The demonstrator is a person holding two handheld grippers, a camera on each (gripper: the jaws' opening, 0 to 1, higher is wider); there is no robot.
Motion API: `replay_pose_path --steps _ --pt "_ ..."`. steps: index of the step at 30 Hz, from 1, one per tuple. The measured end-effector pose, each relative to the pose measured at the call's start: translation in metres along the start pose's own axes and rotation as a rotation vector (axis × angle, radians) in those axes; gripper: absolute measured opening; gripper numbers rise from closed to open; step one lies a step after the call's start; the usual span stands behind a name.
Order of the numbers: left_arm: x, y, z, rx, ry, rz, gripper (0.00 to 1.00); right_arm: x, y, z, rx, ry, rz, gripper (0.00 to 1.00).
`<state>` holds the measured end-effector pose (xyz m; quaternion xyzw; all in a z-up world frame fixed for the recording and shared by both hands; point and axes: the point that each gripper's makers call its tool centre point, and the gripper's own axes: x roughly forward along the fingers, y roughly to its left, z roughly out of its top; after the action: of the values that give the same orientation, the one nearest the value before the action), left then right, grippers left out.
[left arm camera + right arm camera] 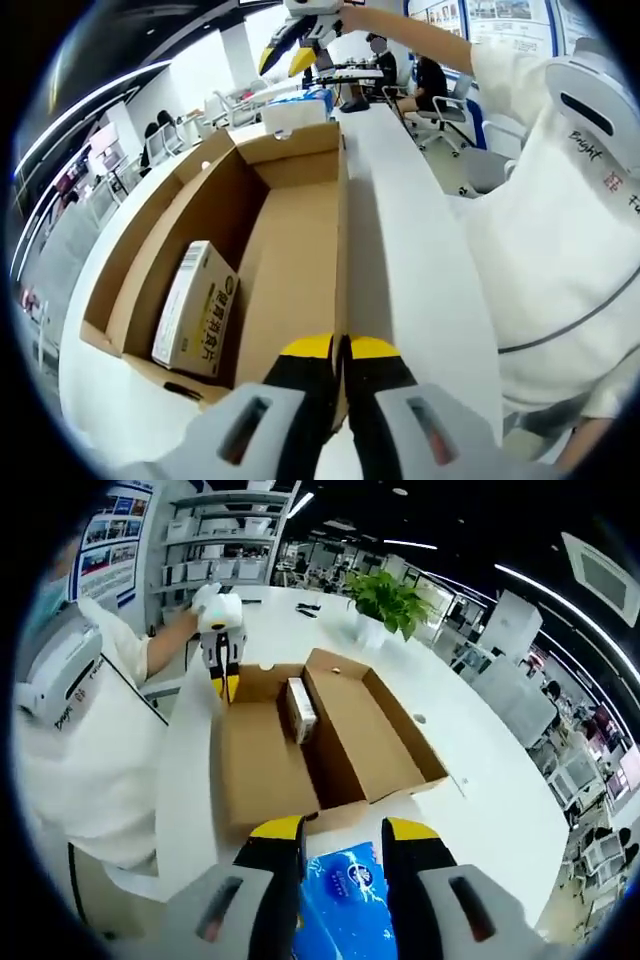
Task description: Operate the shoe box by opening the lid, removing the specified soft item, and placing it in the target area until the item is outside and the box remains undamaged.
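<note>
Blue tissue pack (340,900) sits between the right gripper (343,840) jaws, seemingly gripped; it may slip. Left gripper (341,352), pinching the box (290,250) wall, could tear cardboard.

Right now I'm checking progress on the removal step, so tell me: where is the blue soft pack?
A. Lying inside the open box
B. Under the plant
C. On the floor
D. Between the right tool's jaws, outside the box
D: in the right gripper view the blue soft pack sits between the jaws of the right tool, on the near side of the open shoe box.
</note>
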<state>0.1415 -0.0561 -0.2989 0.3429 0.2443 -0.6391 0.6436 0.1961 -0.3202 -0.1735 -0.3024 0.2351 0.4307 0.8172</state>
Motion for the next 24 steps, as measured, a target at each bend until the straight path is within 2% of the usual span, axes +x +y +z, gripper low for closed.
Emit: replay_pose_path --steps 1,4,7,8,11,12,13,15,16,17,18,20,23,24 --pt "0.000 0.000 0.000 0.001 0.000 0.000 0.02 0.002 0.001 0.001 0.010 -0.008 -0.008 0.28" --pt "0.000 0.000 0.000 0.001 -0.002 0.001 0.02 0.006 0.004 0.018 0.088 -0.113 -0.020 0.23" --pt "0.000 0.000 0.000 0.001 -0.001 0.001 0.02 0.006 0.003 0.031 0.133 -0.193 -0.030 0.25" --pt "0.000 0.000 0.000 0.001 -0.001 0.001 0.02 0.004 -0.002 0.040 0.160 -0.255 -0.066 0.24" --pt "0.000 0.000 0.000 0.004 -0.002 -0.001 0.02 0.001 -0.005 0.048 0.254 -0.313 -0.063 0.28" --pt "0.000 0.000 0.000 0.003 -0.002 -0.001 0.02 0.000 -0.004 0.054 0.287 -0.359 -0.042 0.30" --pt "0.000 0.000 0.000 0.003 -0.002 -0.001 0.02 -0.003 -0.001 0.059 0.374 -0.399 0.002 0.33" --pt "0.000 0.000 0.000 0.004 -0.002 -0.001 0.02 -0.007 -0.003 0.064 0.475 -0.450 0.038 0.36" --pt "0.000 0.000 0.000 0.005 -0.002 -0.001 0.02 -0.009 -0.003 0.066 0.488 -0.467 0.044 0.36" --pt "0.000 0.000 0.000 0.005 -0.003 0.000 0.02 -0.011 -0.010 0.067 0.492 -0.500 0.014 0.36" --pt "0.000 0.000 0.000 0.005 -0.003 0.000 0.02 -0.011 -0.010 0.065 0.478 -0.492 0.010 0.36" --pt "0.000 0.000 0.000 0.005 -0.003 0.000 0.02 -0.011 -0.009 0.066 0.506 -0.503 0.019 0.38" --pt "0.000 0.000 0.000 0.005 -0.003 0.001 0.03 -0.008 -0.008 0.066 0.474 -0.507 -0.027 0.39" --pt "0.000 0.000 0.000 0.004 -0.003 0.001 0.03 -0.007 -0.009 0.066 0.420 -0.505 -0.058 0.41"
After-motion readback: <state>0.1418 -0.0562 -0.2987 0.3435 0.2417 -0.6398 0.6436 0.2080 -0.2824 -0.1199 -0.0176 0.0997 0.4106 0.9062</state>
